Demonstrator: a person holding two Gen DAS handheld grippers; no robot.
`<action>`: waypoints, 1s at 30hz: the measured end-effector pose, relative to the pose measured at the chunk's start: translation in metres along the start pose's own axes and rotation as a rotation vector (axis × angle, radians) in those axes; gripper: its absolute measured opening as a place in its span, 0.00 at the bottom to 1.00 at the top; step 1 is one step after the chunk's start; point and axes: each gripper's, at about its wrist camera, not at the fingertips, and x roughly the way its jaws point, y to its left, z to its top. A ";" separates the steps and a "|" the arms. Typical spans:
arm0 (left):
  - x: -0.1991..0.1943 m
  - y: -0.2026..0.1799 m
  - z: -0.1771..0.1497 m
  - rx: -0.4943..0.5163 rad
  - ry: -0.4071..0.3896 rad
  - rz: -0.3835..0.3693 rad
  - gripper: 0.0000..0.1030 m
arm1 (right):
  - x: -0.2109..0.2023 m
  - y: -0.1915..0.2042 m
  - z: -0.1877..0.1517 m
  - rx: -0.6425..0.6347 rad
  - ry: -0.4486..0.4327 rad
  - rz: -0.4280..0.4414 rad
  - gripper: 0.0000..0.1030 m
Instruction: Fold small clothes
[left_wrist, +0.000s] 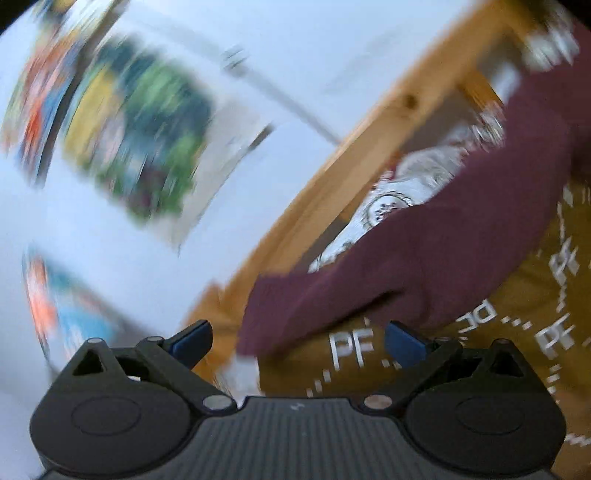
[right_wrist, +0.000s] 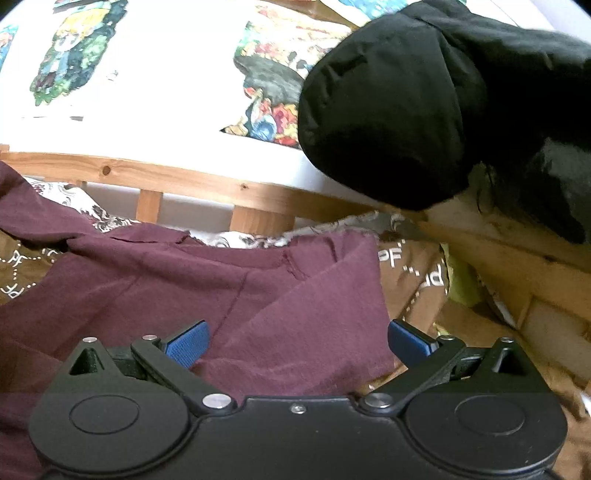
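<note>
A maroon garment (right_wrist: 207, 291) lies spread on a brown blanket with white letters (right_wrist: 410, 280), one flap folded over near the middle. My right gripper (right_wrist: 297, 341) is open and empty, its blue pads (right_wrist: 186, 345) just above the maroon cloth. In the blurred left wrist view the same maroon garment (left_wrist: 424, 258) crosses the brown blanket (left_wrist: 517, 332). My left gripper (left_wrist: 297, 341) is open and empty, close over the garment's edge.
A wooden bed frame (right_wrist: 207, 184) runs behind the clothes, and also shows in the left view (left_wrist: 369, 147). A white patterned fabric (left_wrist: 399, 192) lies by it. Posters (right_wrist: 74, 51) hang on the white wall. A black sleeve (right_wrist: 424, 107) fills the upper right.
</note>
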 end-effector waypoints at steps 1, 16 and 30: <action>0.006 -0.007 0.006 0.058 -0.002 0.007 0.98 | 0.003 -0.002 -0.002 0.012 0.013 -0.003 0.99; -0.001 0.016 0.035 -0.021 0.429 -0.359 0.05 | 0.014 -0.018 -0.008 0.109 0.050 -0.020 0.99; -0.104 0.015 0.112 -0.428 0.445 -1.063 0.05 | -0.011 -0.018 0.018 0.103 -0.052 0.014 0.99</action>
